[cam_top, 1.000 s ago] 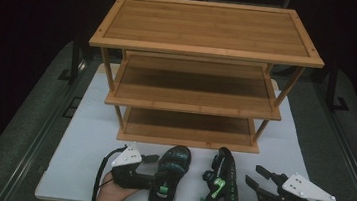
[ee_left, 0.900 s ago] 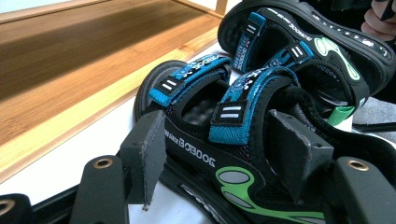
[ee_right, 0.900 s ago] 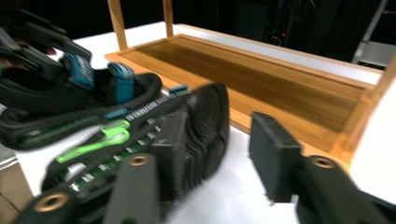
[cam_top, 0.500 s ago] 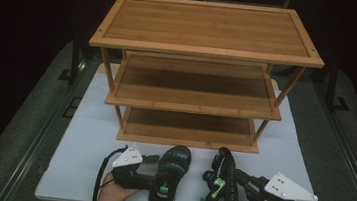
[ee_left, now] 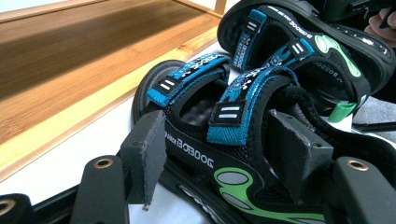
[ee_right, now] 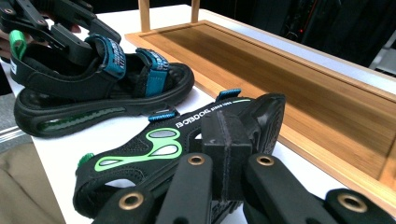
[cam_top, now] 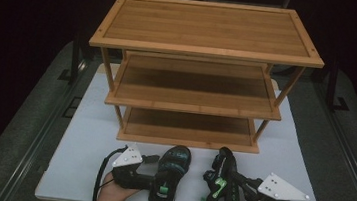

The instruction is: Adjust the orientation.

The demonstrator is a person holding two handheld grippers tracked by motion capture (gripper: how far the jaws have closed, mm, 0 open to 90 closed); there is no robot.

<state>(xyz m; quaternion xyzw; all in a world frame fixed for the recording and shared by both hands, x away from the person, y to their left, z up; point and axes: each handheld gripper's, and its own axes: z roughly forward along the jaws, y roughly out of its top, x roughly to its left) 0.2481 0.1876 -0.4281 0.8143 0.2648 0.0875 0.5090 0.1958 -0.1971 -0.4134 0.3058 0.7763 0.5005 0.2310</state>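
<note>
Both sandals sit on the near surface (cam_top: 87, 136) — left gripper (cam_top: 151, 170) clamps the left sandal (cam_top: 171, 175), right gripper (cam_top: 238, 181) has just closed on the right sandal (cam_top: 223, 178). Rack (cam_top: 207, 48) shelves bare — placing is still ahead.

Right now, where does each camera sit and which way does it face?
High view: above the near edge of the table, looking forward and down at the rack; left gripper and right gripper, hand-held, enter from below.
Left gripper view: on the left gripper, looking along its jaws, clamped on the upright sandal, toward the bottom shelf.
Right gripper view: on the right gripper; jaws just closed at the tipped sandal, grip unclear.
Shared: both gripper views show both sandals and that shelf.
</note>
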